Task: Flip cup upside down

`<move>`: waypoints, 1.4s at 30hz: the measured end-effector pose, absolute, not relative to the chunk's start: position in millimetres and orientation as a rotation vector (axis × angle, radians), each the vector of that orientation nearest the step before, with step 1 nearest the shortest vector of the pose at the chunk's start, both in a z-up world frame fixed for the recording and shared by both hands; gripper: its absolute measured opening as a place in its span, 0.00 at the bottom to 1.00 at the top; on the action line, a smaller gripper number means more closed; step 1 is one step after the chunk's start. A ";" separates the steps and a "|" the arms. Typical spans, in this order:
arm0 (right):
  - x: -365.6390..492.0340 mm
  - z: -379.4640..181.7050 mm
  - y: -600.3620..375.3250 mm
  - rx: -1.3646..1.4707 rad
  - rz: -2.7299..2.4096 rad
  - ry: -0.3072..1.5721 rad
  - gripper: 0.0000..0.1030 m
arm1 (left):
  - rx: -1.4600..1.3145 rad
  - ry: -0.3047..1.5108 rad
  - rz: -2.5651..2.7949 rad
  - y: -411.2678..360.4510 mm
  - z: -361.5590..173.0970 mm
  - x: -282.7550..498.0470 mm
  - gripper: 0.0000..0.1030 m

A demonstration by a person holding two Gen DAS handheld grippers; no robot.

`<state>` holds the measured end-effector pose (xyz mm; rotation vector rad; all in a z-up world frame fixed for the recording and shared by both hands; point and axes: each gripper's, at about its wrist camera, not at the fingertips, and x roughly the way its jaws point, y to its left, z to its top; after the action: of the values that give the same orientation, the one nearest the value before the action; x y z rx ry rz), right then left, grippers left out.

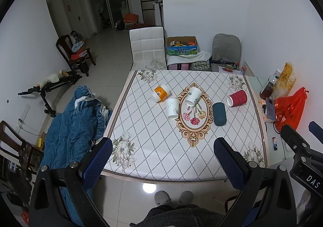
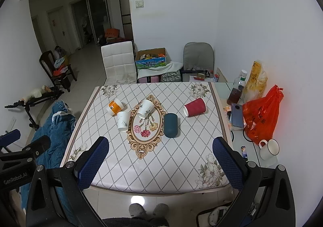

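Several cups lie on their sides on the patterned table (image 1: 161,156) (image 2: 161,166): an orange-and-white cup (image 1: 160,92) (image 2: 114,107), a white cup (image 1: 172,108) (image 2: 122,120), a white floral cup (image 1: 193,95) (image 2: 145,109), a dark teal cup (image 1: 219,113) (image 2: 170,125) and a red cup (image 1: 237,98) (image 2: 195,107). My left gripper (image 1: 161,158) is open and empty, held high over the table's near edge. My right gripper (image 2: 160,156) is also open and empty, at a similar height, to its right.
A side surface to the right holds an orange plastic bag (image 2: 262,118), a phone (image 2: 237,115), a bottle (image 2: 236,91) and a white mug (image 2: 269,149). A white chair (image 1: 147,47) and a grey chair (image 1: 227,50) stand behind the table. A blue blanket (image 1: 72,126) lies left.
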<state>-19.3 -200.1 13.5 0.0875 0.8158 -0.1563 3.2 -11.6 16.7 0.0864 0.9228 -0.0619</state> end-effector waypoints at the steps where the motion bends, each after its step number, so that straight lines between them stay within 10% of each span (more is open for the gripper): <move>1: -18.7 13.8 -199.8 0.087 -0.154 0.816 1.00 | 0.088 0.923 -0.063 -11.3 16.3 3.0 1.00; 16: 0.9 -28.8 -222.0 0.127 -0.126 0.873 1.00 | 0.085 0.964 0.006 -12.0 -18.6 24.0 1.00; 42: 165.1 -277.9 -213.7 0.170 -0.151 1.345 1.00 | 0.251 1.268 0.076 16.0 -173.5 225.8 1.00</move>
<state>165.1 -213.7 -277.9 0.1699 1.3453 -0.1511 225.8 16.0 -173.5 0.2508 1.2677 0.0758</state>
